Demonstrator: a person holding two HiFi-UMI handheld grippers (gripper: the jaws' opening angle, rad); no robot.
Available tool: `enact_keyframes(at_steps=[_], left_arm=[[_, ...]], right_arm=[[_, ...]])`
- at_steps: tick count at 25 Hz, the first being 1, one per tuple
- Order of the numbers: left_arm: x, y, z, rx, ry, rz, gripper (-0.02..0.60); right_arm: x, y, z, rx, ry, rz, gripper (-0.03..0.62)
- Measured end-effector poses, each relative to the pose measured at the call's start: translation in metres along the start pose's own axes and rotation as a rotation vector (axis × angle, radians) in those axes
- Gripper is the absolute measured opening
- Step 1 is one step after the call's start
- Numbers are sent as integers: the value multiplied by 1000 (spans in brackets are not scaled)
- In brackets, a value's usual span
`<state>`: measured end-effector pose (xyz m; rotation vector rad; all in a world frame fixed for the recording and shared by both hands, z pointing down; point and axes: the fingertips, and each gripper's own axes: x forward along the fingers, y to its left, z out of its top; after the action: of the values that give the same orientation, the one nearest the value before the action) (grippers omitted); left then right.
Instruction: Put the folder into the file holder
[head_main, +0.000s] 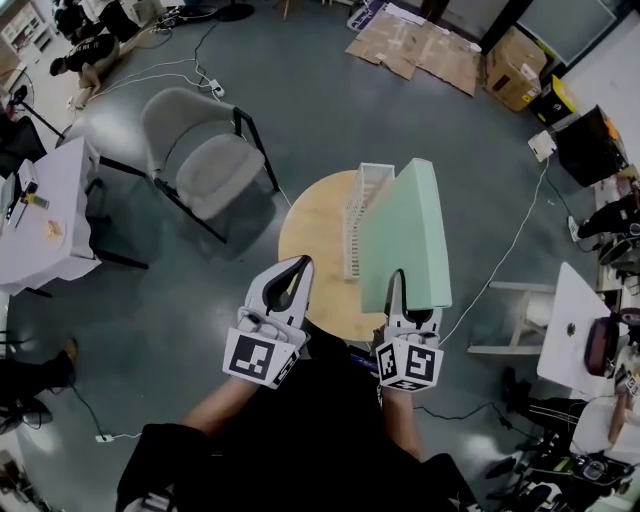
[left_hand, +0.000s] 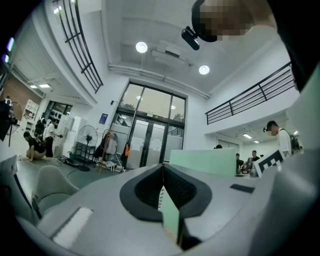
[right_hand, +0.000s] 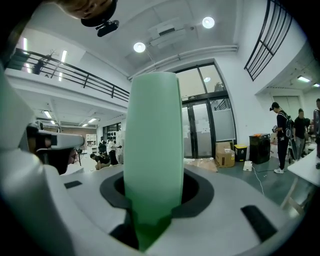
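A pale green folder (head_main: 405, 235) is held upright above the right side of the round wooden table (head_main: 310, 235). My right gripper (head_main: 399, 287) is shut on its lower edge. In the right gripper view the folder (right_hand: 152, 145) rises edge-on from between the jaws of the right gripper (right_hand: 152, 202). The white slatted file holder (head_main: 362, 210) stands on the table just left of the folder. My left gripper (head_main: 298, 268) hovers over the table's near left edge, shut with nothing in it. In the left gripper view the left gripper (left_hand: 162, 170) has its tips touching, and the folder (left_hand: 202, 161) shows beyond them.
A grey chair (head_main: 205, 150) stands left of the table. White tables sit at the far left (head_main: 45, 215) and right (head_main: 570, 330). Flattened cardboard (head_main: 415, 45) and boxes (head_main: 512, 68) lie at the back. A cable (head_main: 510, 245) runs across the floor on the right.
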<state>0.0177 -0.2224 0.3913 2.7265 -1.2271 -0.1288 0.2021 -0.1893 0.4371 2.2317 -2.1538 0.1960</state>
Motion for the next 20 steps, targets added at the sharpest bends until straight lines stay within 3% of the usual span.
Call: enact_keyframes(at_steps=[20], left_arm=[[50, 6, -11, 2, 28, 33, 8]], right_arm=[[66, -17, -8, -12, -17, 49, 144]])
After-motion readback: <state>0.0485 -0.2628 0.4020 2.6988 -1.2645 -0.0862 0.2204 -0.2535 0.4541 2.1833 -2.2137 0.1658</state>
